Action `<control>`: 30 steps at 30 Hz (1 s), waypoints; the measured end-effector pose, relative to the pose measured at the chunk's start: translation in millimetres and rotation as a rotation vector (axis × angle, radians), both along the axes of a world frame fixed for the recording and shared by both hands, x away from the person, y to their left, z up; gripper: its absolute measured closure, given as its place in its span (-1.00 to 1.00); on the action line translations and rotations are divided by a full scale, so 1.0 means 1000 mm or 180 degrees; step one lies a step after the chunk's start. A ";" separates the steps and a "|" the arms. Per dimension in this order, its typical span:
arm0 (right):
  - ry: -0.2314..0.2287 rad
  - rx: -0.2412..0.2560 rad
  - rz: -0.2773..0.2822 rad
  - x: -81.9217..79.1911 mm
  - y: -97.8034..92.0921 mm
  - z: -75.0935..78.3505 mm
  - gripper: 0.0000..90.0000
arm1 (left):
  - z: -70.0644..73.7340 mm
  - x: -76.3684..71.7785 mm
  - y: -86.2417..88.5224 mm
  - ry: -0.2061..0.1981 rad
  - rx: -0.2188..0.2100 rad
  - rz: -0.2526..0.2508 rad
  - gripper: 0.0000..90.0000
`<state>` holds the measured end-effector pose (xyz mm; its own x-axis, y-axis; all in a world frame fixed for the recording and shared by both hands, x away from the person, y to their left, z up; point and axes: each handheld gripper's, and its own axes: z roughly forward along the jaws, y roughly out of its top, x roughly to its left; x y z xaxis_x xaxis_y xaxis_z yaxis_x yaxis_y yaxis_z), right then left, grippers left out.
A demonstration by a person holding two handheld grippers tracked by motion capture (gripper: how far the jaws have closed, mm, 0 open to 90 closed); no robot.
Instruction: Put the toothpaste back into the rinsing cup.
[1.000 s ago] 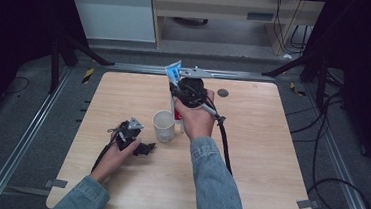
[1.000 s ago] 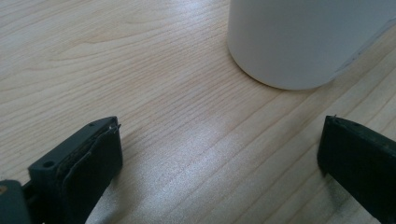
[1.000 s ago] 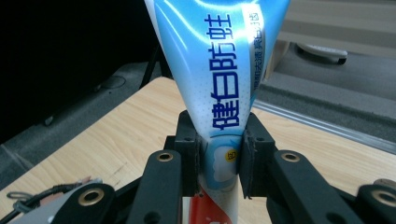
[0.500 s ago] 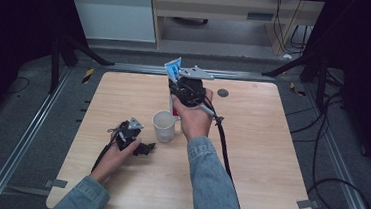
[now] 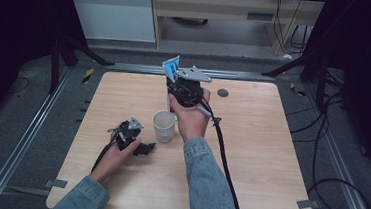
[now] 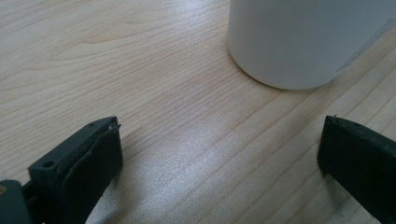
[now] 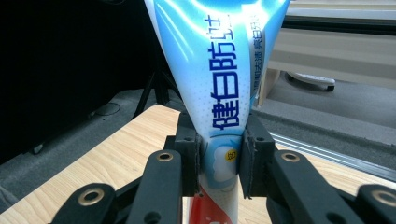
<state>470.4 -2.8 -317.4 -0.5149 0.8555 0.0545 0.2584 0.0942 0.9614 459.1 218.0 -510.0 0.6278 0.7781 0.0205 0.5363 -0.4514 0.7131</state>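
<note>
High view: right tool (image 5: 175,76) held above the desk (image 5: 269,156), tube (image 5: 171,67) gripped upright, cup (image 5: 164,126) beside left tool (image 5: 142,148), left tool view: jaws spread wide, cup (image 6: 303,42) just ahead, right tool view: tube (image 7: 219,93) clamped between the jaws.

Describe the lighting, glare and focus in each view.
High view: the pale wooden table is evenly lit, the surroundings fall into darkness, and the image is slightly soft. Left gripper view: a soft sheen on the wood, and the white paper cup is a little blurred. Right gripper view: glare on the glossy blue-and-white toothpaste tube; the background is soft.
</note>
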 end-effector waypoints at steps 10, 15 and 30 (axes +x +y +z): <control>-0.0121 0.0009 -0.0017 0.002 0.005 -0.008 0.61 | 0.000 0.000 0.000 0.0000 0.0000 0.0000 -1.00; -0.0133 0.0041 -0.0030 0.002 0.007 -0.013 0.61 | 0.000 0.000 0.000 -0.0002 -0.0001 0.0000 -1.00; -0.0105 0.0100 -0.0019 0.001 0.010 -0.026 0.61 | 0.000 0.000 0.000 0.0005 -0.0008 -0.0002 -1.00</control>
<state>471.2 7.5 -343.3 -0.5118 0.8567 0.0644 0.2269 0.0625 0.9719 459.1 217.8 -510.1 0.6282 0.7779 0.0174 0.5372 -0.4498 0.7135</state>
